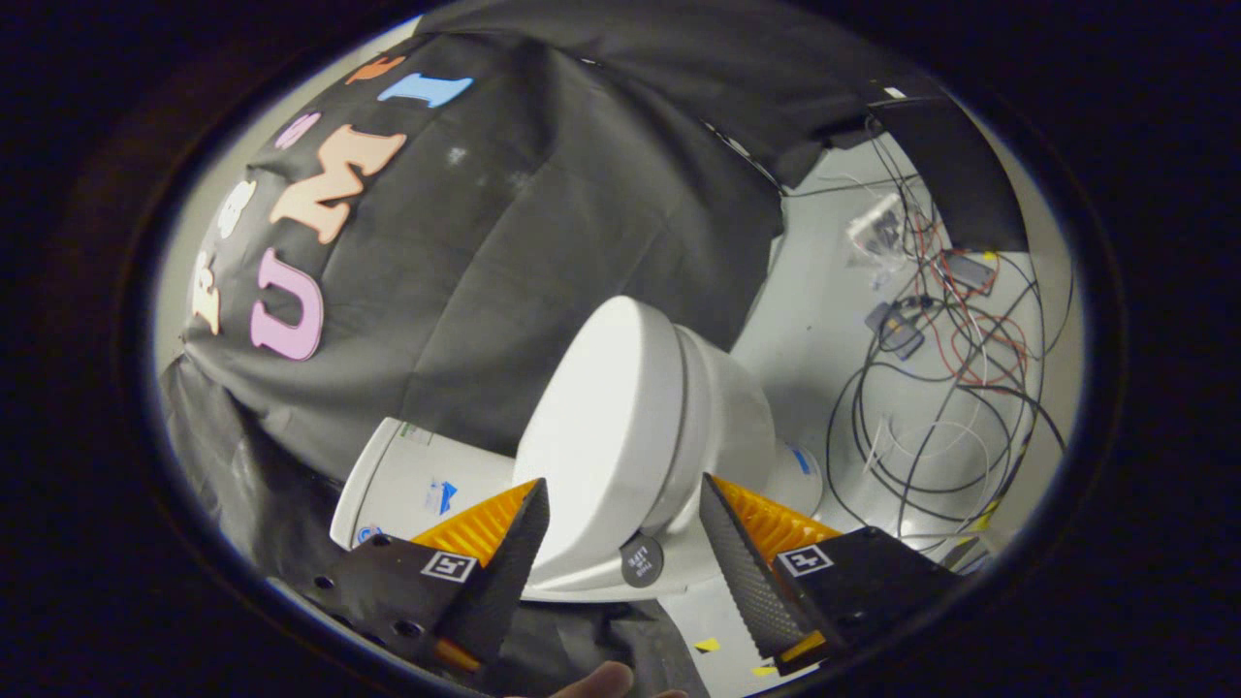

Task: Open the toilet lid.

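The white toilet appears tilted because the view is rolled. Its lid [601, 427] lies down flat on the seat and bowl [737, 417], and the white tank [407, 475] sits behind it against the black cloth. A small dark round disc [642, 560] sits at the lid's hinge end. My gripper [620, 492] is open. Its two black fingers with orange backs [524, 543] stand wide apart, and the hinge end of the lid shows in the gap just ahead of them. Neither finger touches the toilet.
Black cloth [543, 223] hangs behind and beside the toilet. Beyond the bowl, a tangle of black, red and white cables [940, 388] with small devices lies on the white floor. Yellow tape bits [708, 644] mark the floor close by. A person's fingertip [606, 681] shows below the fingers.
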`<state>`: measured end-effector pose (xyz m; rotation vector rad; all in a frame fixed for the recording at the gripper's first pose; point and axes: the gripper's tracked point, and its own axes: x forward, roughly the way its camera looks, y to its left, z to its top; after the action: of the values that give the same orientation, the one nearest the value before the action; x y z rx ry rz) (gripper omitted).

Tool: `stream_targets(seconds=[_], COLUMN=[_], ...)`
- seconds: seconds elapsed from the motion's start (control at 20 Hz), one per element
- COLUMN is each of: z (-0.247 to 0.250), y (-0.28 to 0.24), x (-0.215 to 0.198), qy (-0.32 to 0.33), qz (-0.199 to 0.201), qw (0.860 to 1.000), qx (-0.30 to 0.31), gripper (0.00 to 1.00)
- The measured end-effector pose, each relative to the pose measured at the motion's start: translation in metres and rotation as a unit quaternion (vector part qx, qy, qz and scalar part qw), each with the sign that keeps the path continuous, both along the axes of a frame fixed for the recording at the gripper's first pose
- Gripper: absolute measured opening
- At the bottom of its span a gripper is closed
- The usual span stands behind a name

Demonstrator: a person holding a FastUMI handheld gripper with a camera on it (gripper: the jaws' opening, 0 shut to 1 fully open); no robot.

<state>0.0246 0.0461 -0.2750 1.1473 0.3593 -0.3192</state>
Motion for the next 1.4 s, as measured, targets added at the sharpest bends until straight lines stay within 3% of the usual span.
stream_targets(seconds=[0.05, 0.35, 0.55, 0.6, 0.8, 1.1, 1.15, 1.2, 1.4], z=[-0.008, -0.036, -0.065, -0.063, -0.05, -0.049, -0.029, -0.042, -0.038], y=[0.006, 0.04, 0.063, 0.064, 0.07, 0.06, 0.05, 0.064, 0.063], x=[-0.002, 0.011, 0.012, 0.018, 0.021, 0.029, 0.01, 0.02, 0.022], qy=[0.012, 0.044, 0.087, 0.071, 0.046, 0.074, 0.071, 0.079, 0.108], qz=[0.006, 0.041, 0.042, 0.031, 0.026, 0.036, 0.02, 0.033, 0.017], qw=[1.0, 0.996, 0.99, 0.989, 0.983, 0.989, 0.991, 0.99, 0.991], qx=[0.009, 0.064, 0.107, 0.127, 0.177, 0.123, 0.107, 0.112, 0.082], gripper=[0.97, 0.7, 0.7, 0.7, 0.25, 0.26, 0.26, 0.04, 0.04])
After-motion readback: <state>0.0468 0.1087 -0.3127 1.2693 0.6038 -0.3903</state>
